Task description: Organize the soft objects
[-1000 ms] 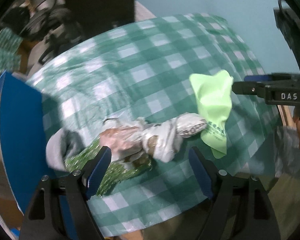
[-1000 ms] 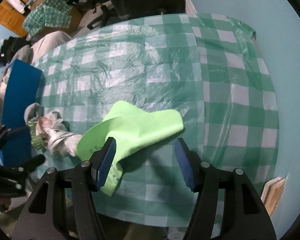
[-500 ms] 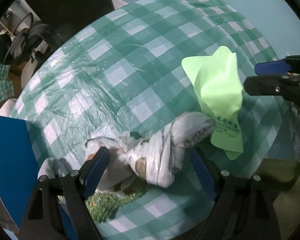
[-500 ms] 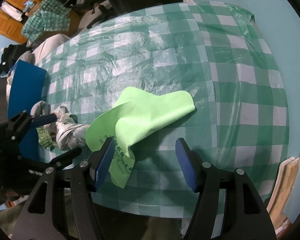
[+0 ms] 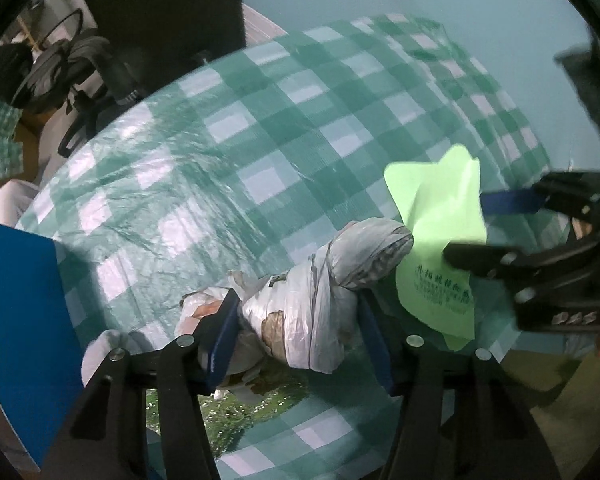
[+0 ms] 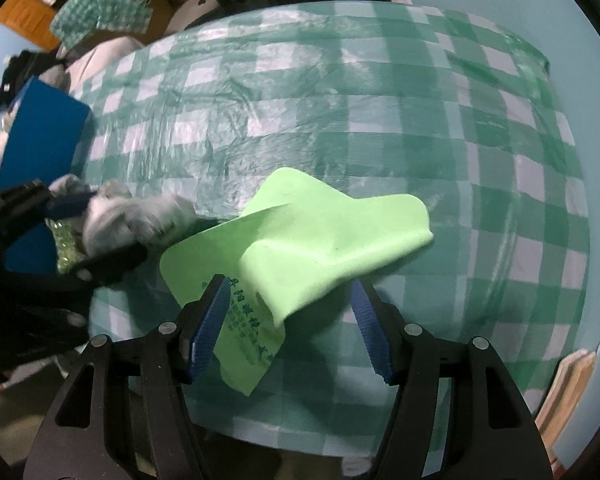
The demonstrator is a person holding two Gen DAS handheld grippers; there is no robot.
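A crumpled white plastic bag bundle (image 5: 320, 284) lies on the green checked tablecloth (image 5: 228, 168). My left gripper (image 5: 300, 332) is open, its blue fingers on either side of the bundle. A light green cloth (image 6: 312, 248) with printed text lies rumpled to the right of the bundle; it also shows in the left wrist view (image 5: 440, 240). My right gripper (image 6: 292, 320) is open with the cloth's near edge between its fingers. In the right wrist view the bundle (image 6: 136, 216) is blurred at the left.
A blue box (image 5: 20, 312) stands at the table's left edge, also in the right wrist view (image 6: 40, 140). A green sparkly item (image 5: 236, 408) lies under the bundle. Chairs and clothes (image 5: 72, 72) are beyond the table. The table's front edge is close below both grippers.
My left gripper has moved forward so its fingers now flank the white bundle. My right gripper has moved forward so the cloth's near edge now lies between its fingers.
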